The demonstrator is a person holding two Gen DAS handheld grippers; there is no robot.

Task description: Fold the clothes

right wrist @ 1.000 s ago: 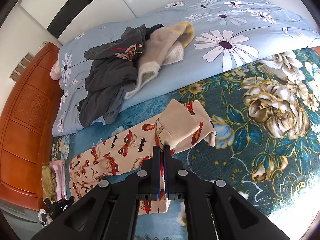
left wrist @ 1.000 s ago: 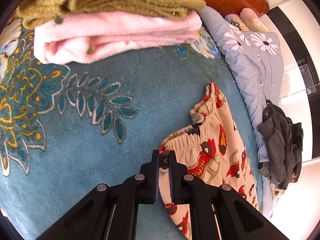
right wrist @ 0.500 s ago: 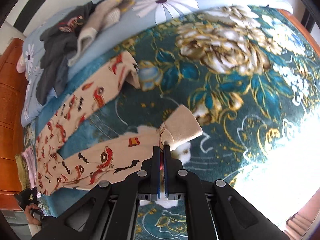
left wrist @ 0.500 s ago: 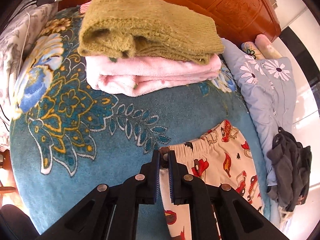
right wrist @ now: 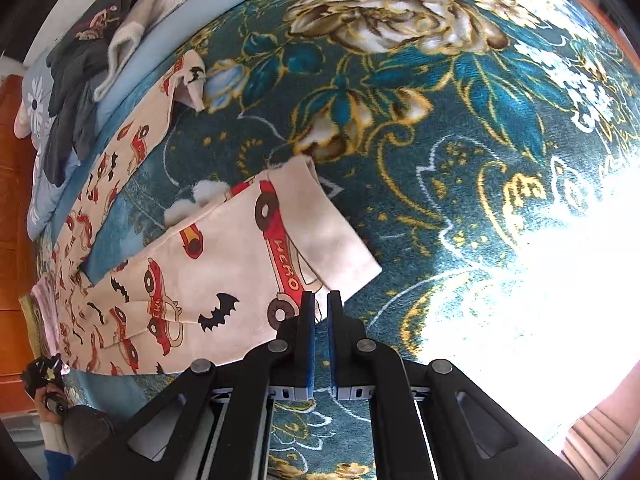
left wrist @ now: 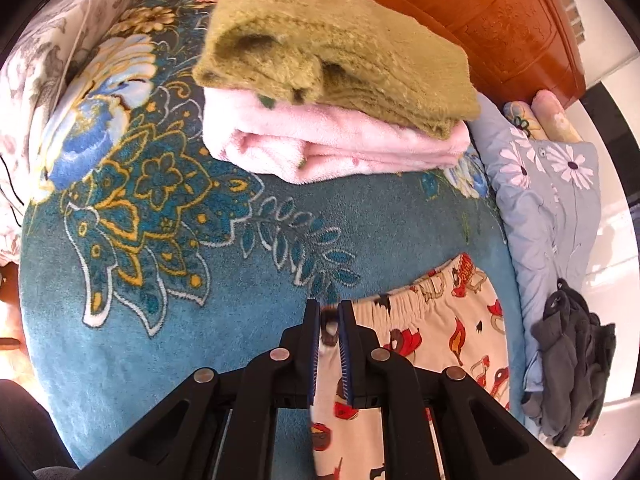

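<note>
Cream pyjama trousers printed with red cars and black bats lie spread on a teal floral blanket. My left gripper is shut on the corner of their elastic waistband. My right gripper is shut on the hem of the nearer leg by its plain cuff. The other leg stretches to the upper left, its cuff folded over.
A folded olive sweater sits on a folded pink garment near the wooden headboard. A heap of dark grey clothes and a beige sweater lie on a pale blue daisy duvet.
Both grippers have kept hold of the trousers and pulled them toward the near side of the bed. The legs now lie apart and flatter, and the folded stack shows farther off in the left view.
</note>
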